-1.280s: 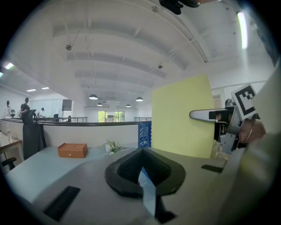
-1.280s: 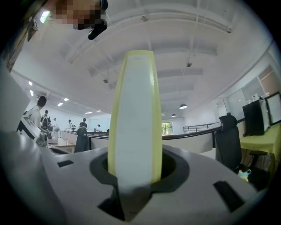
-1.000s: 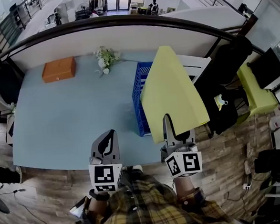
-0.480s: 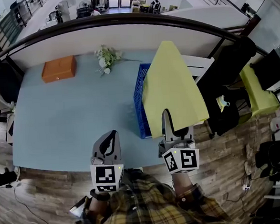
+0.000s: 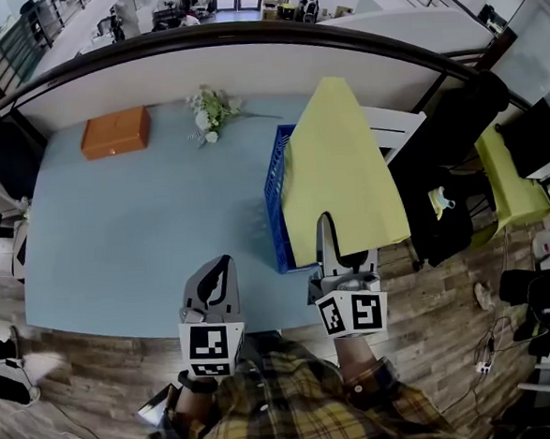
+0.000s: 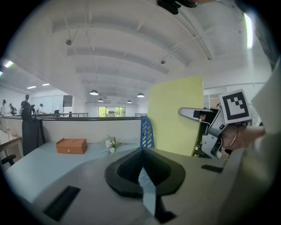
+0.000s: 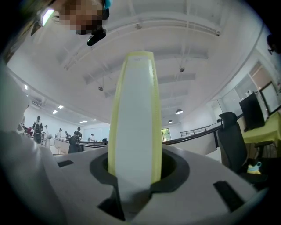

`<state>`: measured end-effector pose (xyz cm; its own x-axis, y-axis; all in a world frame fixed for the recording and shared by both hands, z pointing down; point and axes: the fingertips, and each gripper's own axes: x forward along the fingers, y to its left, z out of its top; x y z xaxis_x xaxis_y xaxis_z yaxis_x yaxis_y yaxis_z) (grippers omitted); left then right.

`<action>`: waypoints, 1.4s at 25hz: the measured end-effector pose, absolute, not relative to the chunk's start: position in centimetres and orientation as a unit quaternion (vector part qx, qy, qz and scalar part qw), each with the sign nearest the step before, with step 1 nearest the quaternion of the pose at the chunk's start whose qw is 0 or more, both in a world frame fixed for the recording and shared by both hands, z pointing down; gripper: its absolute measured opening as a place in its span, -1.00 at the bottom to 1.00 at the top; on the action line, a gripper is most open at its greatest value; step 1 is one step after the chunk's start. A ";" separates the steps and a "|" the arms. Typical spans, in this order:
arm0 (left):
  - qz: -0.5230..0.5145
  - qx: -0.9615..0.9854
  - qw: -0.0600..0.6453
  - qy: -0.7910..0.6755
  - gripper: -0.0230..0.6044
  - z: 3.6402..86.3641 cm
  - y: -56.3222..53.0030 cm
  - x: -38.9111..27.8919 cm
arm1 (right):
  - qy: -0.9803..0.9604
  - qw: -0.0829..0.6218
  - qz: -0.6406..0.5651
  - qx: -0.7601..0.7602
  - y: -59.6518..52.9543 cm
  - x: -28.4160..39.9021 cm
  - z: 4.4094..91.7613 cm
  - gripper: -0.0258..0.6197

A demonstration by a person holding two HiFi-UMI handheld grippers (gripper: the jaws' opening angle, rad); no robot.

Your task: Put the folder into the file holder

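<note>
Yellow folder held up over the blue file holder

A big light blue table (image 5: 116,225) fills the middle. The yellow folder (image 5: 337,163) is up in the air, standing on its edge, right by the blue file holder (image 5: 275,200) at the right end of the table; from above it covers much of the holder. The right gripper (image 5: 324,224) has its jaws squeezed on the bottom edge of the folder. The left gripper (image 5: 219,265) sits at the near edge of the table with its jaws closed and nothing in them. An orange box (image 5: 115,133) lies at the far left, and some small white flowers (image 5: 209,110) lie near it.
</note>
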<state>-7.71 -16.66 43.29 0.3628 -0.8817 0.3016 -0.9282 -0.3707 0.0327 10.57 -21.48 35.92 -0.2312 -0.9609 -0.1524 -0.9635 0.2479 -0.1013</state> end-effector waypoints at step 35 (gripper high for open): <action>0.130 0.813 0.119 -0.556 -0.96 45.4 -17.6 -8.8 | 0.798 0.019 -0.005 -0.602 -22.9 8.8 43.0 -0.44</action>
